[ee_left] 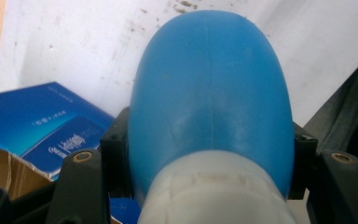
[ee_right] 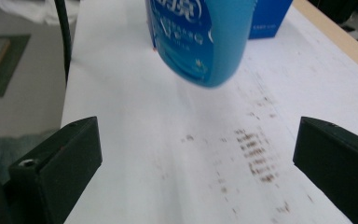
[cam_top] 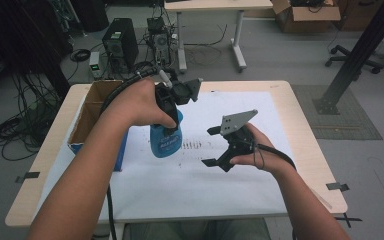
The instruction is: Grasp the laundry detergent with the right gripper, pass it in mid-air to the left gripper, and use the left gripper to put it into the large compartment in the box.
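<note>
Left hand [cam_top: 140,102] holds the left gripper [cam_top: 172,120] over the left-centre of the table [cam_top: 300,130], its jaws closed on the neck of a blue bottle [cam_top: 166,141]. From above, the bottle hangs below the gripper, base down, over the white sheet [cam_top: 200,180] that covers most of the tabletop; whether the base touches the sheet cannot be told from there. In the right gripper view the blue bottle [ee_right: 200,42] shows tilted, its label with white lettering facing the camera, the rounded lower end looking clear of the paper, slightly blurred.

Left gripper view: looks down the bottle [ee_left: 209,107] from its whitish neck part, black jaws pressing either side of it. Blue-printed box side [ee_left: 42,126] at lower left, on the white sheet [ee_left: 65,51].

Right hand [cam_top: 260,150] holds the right gripper [cam_top: 212,147] right of centre, jaws spread wide, nothing between them, pointing left toward the bottle and near it but apart. Grey three-cornered plate on top. Its own view shows the two black jaws far apart at the frame's lower corners, stained paper [ee_right: 177,154] between.

Open cardboard box [cam_top: 92,112] with a blue side stands at the table's left edge, just beside the bottle. Dark speckled marks [cam_top: 192,146] on the sheet between bottle and right gripper.

Beyond the table: a computer tower [cam_top: 121,42] and cables on the floor
</note>
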Demonstrator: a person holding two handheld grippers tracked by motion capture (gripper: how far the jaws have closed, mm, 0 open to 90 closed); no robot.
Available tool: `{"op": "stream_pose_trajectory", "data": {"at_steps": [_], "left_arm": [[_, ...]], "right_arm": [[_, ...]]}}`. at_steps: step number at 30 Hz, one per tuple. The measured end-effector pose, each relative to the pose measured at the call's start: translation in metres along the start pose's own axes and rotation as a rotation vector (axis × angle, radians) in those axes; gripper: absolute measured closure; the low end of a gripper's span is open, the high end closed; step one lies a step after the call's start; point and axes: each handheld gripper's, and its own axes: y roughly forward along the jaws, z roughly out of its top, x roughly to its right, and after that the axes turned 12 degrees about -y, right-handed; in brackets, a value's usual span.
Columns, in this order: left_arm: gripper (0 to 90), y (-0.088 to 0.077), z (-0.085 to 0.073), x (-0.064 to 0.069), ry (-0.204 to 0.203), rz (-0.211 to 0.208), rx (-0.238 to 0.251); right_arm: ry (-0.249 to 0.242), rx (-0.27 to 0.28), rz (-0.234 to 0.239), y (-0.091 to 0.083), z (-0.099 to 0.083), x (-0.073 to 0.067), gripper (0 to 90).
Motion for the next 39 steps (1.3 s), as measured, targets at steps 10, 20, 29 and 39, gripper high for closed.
{"op": "stream_pose_trajectory", "data": {"at_steps": [10,20,29,39], "left_arm": [[38.4,-0.012,-0.006,-0.031,-0.193,-0.05,0.032],[38.3,-0.032,-0.02,-0.067,-0.355,-0.048,0.046],[38.3,-0.05,-0.042,-0.1,-0.465,-0.054,0.047],[38.3,-0.087,-0.06,-0.127,-0.575,-0.018,0.055]], "right_arm": [[-0.054,-0.239,0.058,-0.029,0.007,0.026,2.1],[-0.03,-0.389,0.078,-0.048,0.003,0.049,2.7],[-0.069,-0.481,0.11,-0.062,0.019,0.056,3.0],[-0.063,-0.533,0.138,-0.064,0.018,0.06,3.4]]}}
